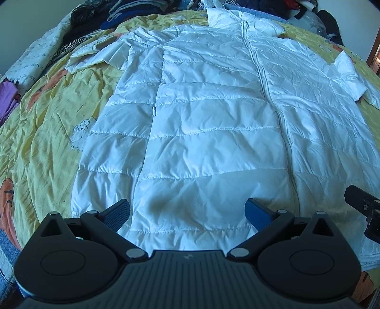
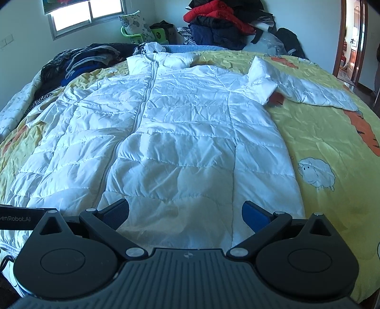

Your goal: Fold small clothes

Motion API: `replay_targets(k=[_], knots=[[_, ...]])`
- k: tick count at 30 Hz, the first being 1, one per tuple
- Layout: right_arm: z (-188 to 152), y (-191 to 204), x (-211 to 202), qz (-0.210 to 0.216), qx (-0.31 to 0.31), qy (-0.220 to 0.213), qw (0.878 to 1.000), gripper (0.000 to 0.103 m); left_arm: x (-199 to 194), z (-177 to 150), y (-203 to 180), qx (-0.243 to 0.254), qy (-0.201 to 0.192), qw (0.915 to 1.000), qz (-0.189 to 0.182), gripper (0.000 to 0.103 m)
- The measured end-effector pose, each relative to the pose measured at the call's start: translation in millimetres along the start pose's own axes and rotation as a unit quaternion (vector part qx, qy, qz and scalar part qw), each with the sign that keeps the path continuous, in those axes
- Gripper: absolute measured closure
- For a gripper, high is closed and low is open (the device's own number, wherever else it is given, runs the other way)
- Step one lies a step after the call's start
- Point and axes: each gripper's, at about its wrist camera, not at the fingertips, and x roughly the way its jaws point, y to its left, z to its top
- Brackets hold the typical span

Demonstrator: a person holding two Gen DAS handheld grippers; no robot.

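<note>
left wrist view: we see the left gripper [image 1: 187, 212] with its jaws spread wide, holding nothing. the blue-padded fingers [image 1: 117, 215] sit above the hem area of a white quilted jacket [image 1: 201, 133]. the jacket lies flat, front up, on a yellow bedspread [image 1: 47, 133] printed with sheep and orange shapes. the zipper [image 1: 266, 80] is closed and runs from the collar at the far end toward the hem at the near end. one sleeve [image 1: 104, 54] is crumpled at the far left of the jacket; the other sleeve [image 1: 351, 73] is bent at the far right. a small pocket zipper pull shows on the left panel. part of the right gripper [image 1: 363, 206] enters at the right edge, over the jacket's near right corner; we cannot tell from this view whether it touches the fabric. dark clothes [image 1: 133, 12] are heaped beyond the collar, and a purple item [image 1: 8, 99] lies at the left edge.

right wrist view: we see the right gripper [image 2: 185, 212] with its jaws likewise spread wide and empty, positioned above the jacket [image 2: 180, 133] near its hem, right of the zipper [image 2: 147, 95]. the right sleeve [image 2: 296, 83] folds back and extends across the bedspread [image 2: 332, 142] toward the right. a sheep print [image 2: 317, 174] lies beside the jacket's right edge. a pile of red and dark clothes [image 2: 225, 21] stands against the far wall, a window [image 2: 83, 14] is at upper left, and a doorway [image 2: 353, 42] at the right. a black bar of the left gripper shows at the left edge
</note>
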Motion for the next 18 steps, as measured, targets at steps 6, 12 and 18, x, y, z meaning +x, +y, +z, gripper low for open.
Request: replay_targets(k=[6, 12, 18], knots=[[2, 0, 7, -0.001, -0.001, 0.006, 1.0, 0.001, 4, 4, 4, -0.013, 0.0, 0.9998, -0.012, 0.0], [7, 1, 9, -0.001, -0.007, 0.006, 1.0, 0.001, 5, 9, 5, -0.02, 0.003, 0.9997, -0.01, 0.0], [8, 1, 9, 0.0, -0.006, 0.008, 1.0, 0.001, 7, 11, 9, -0.03, 0.002, 0.9995, -0.01, 0.0]])
